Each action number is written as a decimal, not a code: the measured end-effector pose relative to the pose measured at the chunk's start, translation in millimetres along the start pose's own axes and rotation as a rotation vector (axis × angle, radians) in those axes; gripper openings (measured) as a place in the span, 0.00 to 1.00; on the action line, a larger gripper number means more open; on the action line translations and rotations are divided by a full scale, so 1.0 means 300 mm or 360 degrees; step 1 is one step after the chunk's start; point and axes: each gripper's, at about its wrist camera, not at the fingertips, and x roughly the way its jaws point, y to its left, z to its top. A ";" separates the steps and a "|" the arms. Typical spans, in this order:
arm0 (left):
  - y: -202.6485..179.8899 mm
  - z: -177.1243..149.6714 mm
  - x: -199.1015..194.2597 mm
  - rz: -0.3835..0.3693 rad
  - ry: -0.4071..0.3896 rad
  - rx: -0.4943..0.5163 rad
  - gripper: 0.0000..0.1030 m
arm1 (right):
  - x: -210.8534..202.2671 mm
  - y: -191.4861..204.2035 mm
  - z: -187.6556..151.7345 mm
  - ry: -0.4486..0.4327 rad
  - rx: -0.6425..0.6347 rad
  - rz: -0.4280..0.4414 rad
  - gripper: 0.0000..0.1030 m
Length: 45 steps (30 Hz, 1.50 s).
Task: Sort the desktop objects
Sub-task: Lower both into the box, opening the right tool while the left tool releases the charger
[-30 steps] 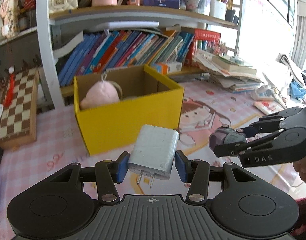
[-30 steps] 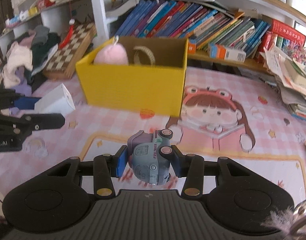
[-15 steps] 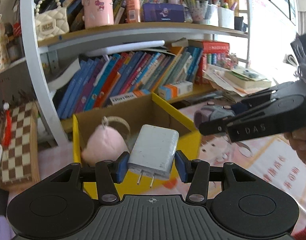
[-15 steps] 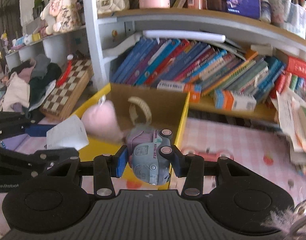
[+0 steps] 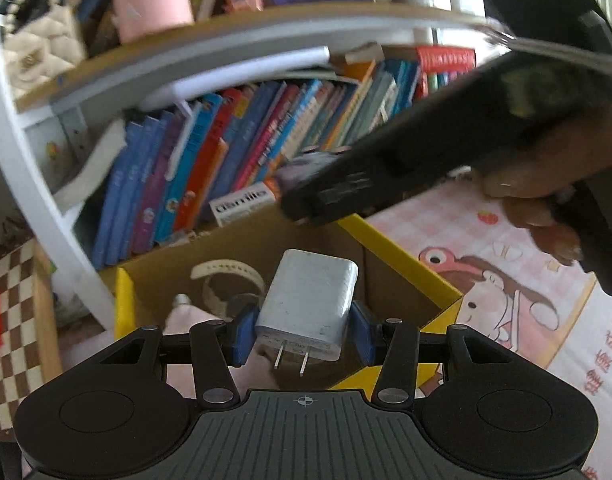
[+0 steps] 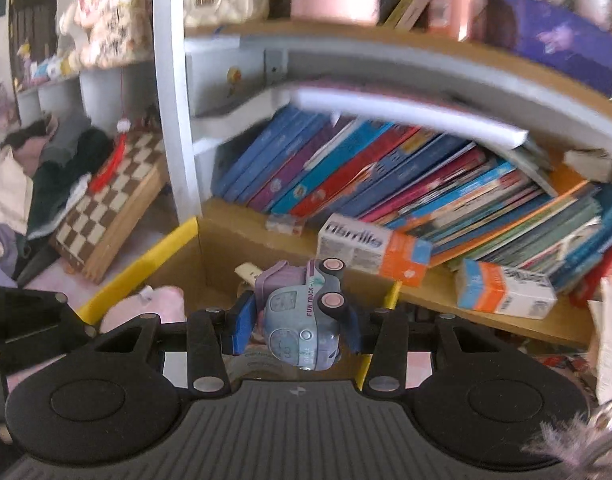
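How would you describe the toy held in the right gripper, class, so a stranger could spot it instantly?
Start at the bookshelf of slanting books, then drop to the yellow cardboard box before it. Above the box, the right gripper clamps a small toy truck: pale blue and lilac, pink wheel hubs, "FUN TRUCK" on its side, unlike the plain white charger nearby.

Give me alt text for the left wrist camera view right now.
The left gripper holds a white charger, prongs toward the camera, over an open yellow box that holds a cream band. The right gripper crosses above, before a bookshelf.
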 end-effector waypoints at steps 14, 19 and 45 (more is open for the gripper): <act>0.022 -0.030 0.134 -0.0024 0.0137 -0.0043 0.43 | 0.269 -0.031 -0.035 0.0316 -0.0083 0.0082 0.41; 0.034 -0.023 0.152 -0.0082 0.0150 -0.0113 0.41 | 0.316 -0.025 -0.038 0.0378 -0.0146 0.0056 0.41; -0.039 0.025 0.020 0.0033 -0.0019 0.0024 0.82 | 0.146 -0.043 0.010 0.0119 0.0001 0.0089 0.59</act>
